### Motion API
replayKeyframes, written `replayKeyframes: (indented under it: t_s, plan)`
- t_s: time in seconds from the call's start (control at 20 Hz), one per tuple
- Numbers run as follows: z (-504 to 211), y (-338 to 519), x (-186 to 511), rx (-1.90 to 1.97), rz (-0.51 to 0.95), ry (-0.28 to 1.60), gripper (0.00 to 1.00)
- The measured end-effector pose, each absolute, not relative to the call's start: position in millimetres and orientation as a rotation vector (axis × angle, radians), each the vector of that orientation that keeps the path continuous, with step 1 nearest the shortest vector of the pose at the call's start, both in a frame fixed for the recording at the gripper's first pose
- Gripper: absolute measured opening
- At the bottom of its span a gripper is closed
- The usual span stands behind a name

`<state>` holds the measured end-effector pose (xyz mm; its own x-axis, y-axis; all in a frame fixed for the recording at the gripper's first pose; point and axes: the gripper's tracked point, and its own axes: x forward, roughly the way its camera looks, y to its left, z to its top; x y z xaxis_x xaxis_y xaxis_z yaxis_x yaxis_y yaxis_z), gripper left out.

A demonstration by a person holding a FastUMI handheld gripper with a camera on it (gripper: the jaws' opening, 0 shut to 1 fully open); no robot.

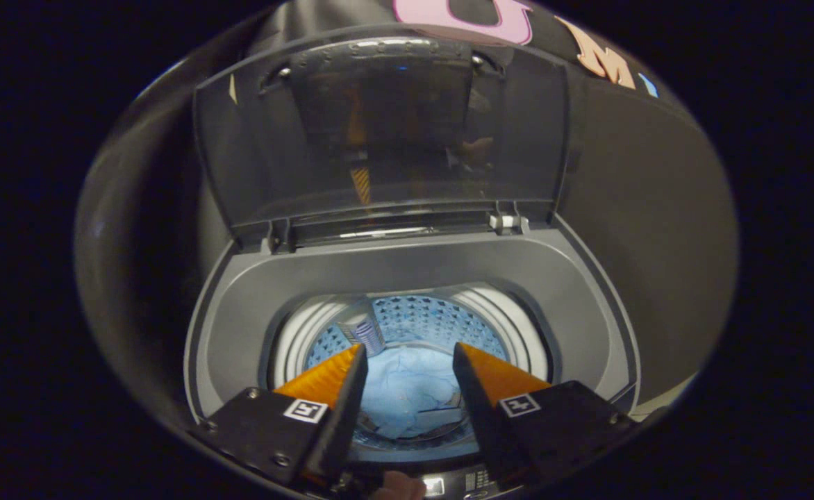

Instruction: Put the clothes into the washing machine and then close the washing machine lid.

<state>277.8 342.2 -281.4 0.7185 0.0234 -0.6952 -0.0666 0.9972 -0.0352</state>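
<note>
Clothes: a pale blue bundle of fabric lying crumpled at the bottom of the drum, seen between the two fingers and below them; nothing touches it.
Washing machine: a top-loader with a grey top deck, viewed from above and in front, its round opening facing the gripper.
Drum: a perforated metal tub inside a white ring; the far wall shows rows of small holes, and a ribbed vane stands on the wall just beyond the left finger.
Lid: raised upright at the back of the machine on its hinges, a dark see-through panel with a grey frame; dim reflections show in it, and a handle strip runs along its upper edge.
Gripper: held over the near rim of the opening, pointing down into the drum; its fingers stand wide apart with bare space between them and hold nothing.
Control panel: a dark strip with small markings at the near edge of the machine, below the fingers; too blurred to tell more.
Booth wall: black cloth behind and beside the lid.
</note>
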Motion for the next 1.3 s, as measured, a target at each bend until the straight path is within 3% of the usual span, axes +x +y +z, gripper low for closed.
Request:
replayKeyframes:
  t_s: [0.05,0.15,0.85,1.3]
  plan:
    - [-272,352,277,-0.029,0.077,0.738,0.81]
    - [-254,355,281,-0.022,0.094,0.659,0.91]
    - [-48,390,276,0.100,0.220,0.091,0.90]
    - [23,393,322,0.037,0.206,0.012,0.97]
